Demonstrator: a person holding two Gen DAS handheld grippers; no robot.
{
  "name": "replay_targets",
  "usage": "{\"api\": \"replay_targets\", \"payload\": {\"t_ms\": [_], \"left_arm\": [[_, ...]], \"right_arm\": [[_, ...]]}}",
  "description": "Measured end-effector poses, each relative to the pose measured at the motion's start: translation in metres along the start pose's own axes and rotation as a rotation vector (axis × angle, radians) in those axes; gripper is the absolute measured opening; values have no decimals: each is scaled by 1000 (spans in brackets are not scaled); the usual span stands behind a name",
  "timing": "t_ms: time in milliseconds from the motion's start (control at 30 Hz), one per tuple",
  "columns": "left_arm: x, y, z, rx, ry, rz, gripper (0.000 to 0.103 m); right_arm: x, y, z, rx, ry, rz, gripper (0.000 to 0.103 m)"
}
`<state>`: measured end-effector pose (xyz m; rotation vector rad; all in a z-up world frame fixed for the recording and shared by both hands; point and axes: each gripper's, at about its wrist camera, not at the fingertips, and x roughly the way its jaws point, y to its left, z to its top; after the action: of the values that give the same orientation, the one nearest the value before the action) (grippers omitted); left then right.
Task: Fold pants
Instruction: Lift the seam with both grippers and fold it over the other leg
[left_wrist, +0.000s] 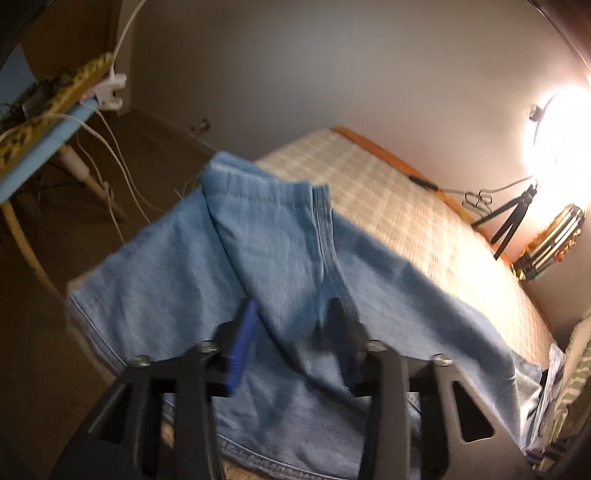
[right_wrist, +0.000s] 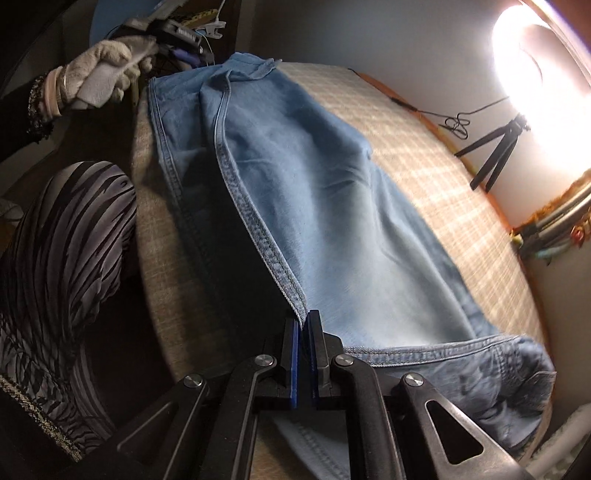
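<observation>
At the far left, toward ten o'clock in the right wrist view, the person's gloved left hand (right_wrist: 110, 70) is wrapped around the handle of the left gripper (right_wrist: 181, 35), wrist cocked, bangles bunched at the cuff, holding the tool out over the far end of the pants (right_wrist: 332, 206). A striped sleeve (right_wrist: 62, 258) fills the nine o'clock side.

From the left wrist view, the left gripper (left_wrist: 291, 314) tips steeply down at the denim. Its jaws stand partly apart, roughly half their spread, the blue-padded fingers (left_wrist: 240, 350) straddling a raised ridge of cloth without pinching it. The picture is blurred, so I cannot tell whether the pads brush the fabric.

The pants (left_wrist: 280, 266) lie spread across the checked mattress (left_wrist: 424, 206), folded lengthwise so that a stitched seam runs from twelve o'clock down to six in the right wrist view. One end hangs over the mattress edge at about nine o'clock in the left wrist view.

The right gripper (right_wrist: 303, 328) points down more steeply, at six o'clock in its own picture. Its jaws are pressed almost together on the thick stitched seam, which rises straight out of the blue pads (right_wrist: 294, 354). The hem curves away toward four o'clock.

At two o'clock a bright lamp (right_wrist: 535, 51) glares over a small black tripod (right_wrist: 491, 158).
</observation>
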<state>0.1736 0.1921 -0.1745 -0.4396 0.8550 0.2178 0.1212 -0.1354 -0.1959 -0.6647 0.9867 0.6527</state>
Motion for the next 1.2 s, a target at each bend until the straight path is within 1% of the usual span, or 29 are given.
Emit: {"api": "replay_targets", "payload": {"t_ms": [100, 167, 200, 267, 300, 333, 400, 433, 467, 533, 567, 600, 633, 667, 700, 733, 767, 800, 867, 1033, 1100, 1200], "left_arm": [[6, -21, 8, 68, 2, -1, 60], [17, -33, 7, 133, 32, 4, 65], [28, -43, 8, 165, 57, 19, 65], [47, -54, 4, 197, 99, 54, 65], [61, -59, 3, 205, 129, 90, 65], [65, -60, 0, 210, 138, 110, 65], [80, -58, -2, 219, 152, 183, 65], [83, -58, -3, 217, 153, 202, 65], [86, -53, -3, 204, 151, 215, 65], [86, -37, -2, 147, 140, 203, 64], [86, -30, -2, 116, 135, 184, 52], [85, -23, -2, 93, 130, 179, 37], [82, -20, 1, 83, 118, 173, 30], [80, -16, 2, 71, 112, 148, 11], [77, -10, 4, 45, 116, 116, 5], [72, -5, 5, 14, 111, 92, 5], [62, 6, 5, -35, 87, 54, 5], [51, 14, 3, -76, 63, 32, 5], [36, 27, -5, -122, 33, 12, 5], [6, 68, -39, -225, -12, 4, 5], [-3, 83, -52, -261, -30, 8, 5], [-11, 107, -63, -334, -66, 33, 5]], "right_arm": [[2, 4, 0, 8, 3, -5, 2], [3, 5, -1, 22, 2, -9, 2], [3, 3, 0, 28, 1, -9, 2], [3, 3, -1, 39, -1, -9, 2], [3, 3, -1, 42, -2, -10, 2], [2, 4, -1, 43, -4, -13, 2], [1, 3, -1, 45, -7, -16, 2], [1, 2, -1, 47, -9, -17, 2], [1, 2, -1, 47, -10, -17, 2], [1, 2, -1, 48, -11, -19, 2], [1, 2, 0, 49, -11, -22, 2], [1, 3, 0, 50, -11, -26, 2], [1, 3, 1, 49, -12, -31, 2], [0, 3, 2, 49, -14, -35, 2], [-1, 3, 3, 51, -17, -40, 2], [-2, 2, 3, 55, -21, -43, 2], [-5, 2, 3, 60, -26, -45, 2], [-7, 1, 4, 64, -33, -46, 2], [-15, 2, 3, 69, -47, -49, 2], [-21, 13, 2, 44, -42, -40, 2], [-17, 16, -1, 46, -29, -28, 2], [-5, 19, -5, 55, 7, 1, 2]]}}
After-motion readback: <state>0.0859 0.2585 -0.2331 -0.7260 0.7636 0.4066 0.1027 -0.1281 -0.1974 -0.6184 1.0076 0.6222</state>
